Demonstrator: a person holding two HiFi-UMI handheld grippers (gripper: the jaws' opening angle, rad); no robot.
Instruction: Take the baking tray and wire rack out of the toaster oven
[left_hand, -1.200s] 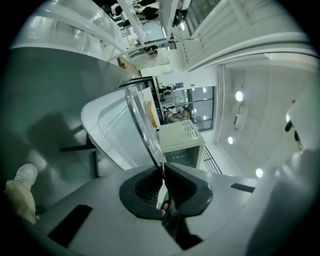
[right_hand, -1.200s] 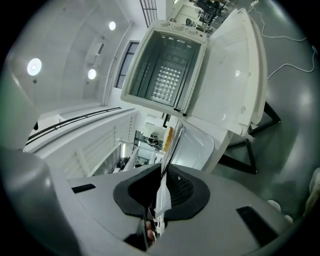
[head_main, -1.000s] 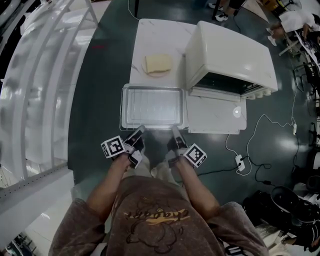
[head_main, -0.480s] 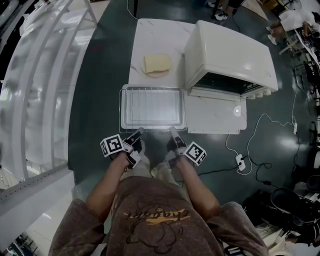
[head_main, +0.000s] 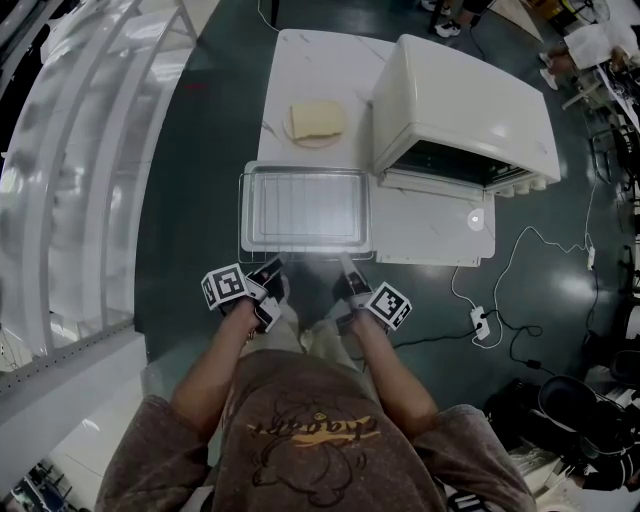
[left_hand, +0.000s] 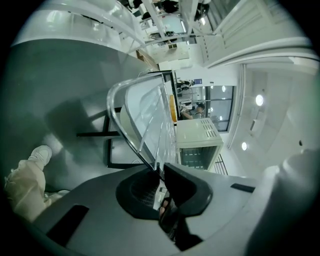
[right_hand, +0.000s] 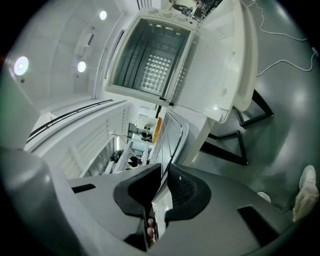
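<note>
At the near edge of the white table (head_main: 300, 70), the baking tray (head_main: 246, 205) lies left of the toaster oven (head_main: 460, 95), with the wire rack (head_main: 305, 205) inside it. The tray's left side juts past the table's edge. Whether it rests on the tabletop cannot be told.

Compared with a second ago, the tray looks flatter and slightly lower on its left side, and its near rim is less raised toward the camera. The hold on it is the same in all three moments. The left gripper (head_main: 271, 265) and the right gripper (head_main: 345, 262) each have their jaws closed tight on the tray's near rim (one toward each corner).

The head view alone shows the layout: the oven's door (head_main: 430, 228) folded down beside the tray, and a pale yellow slice (head_main: 315, 122) farther back on the table.

The right gripper (right_hand: 162, 172) view looks up past its pinched rim straight into the oven's cavity (right_hand: 150, 65), whose back wall is dotted. From above the cavity is only a dark slit.

The left gripper (left_hand: 161, 170) view shows the rack's rods running away from the jaws. It also shows the table's dark legs (left_hand: 107, 145) and the person's shoe (left_hand: 40, 155).
</note>
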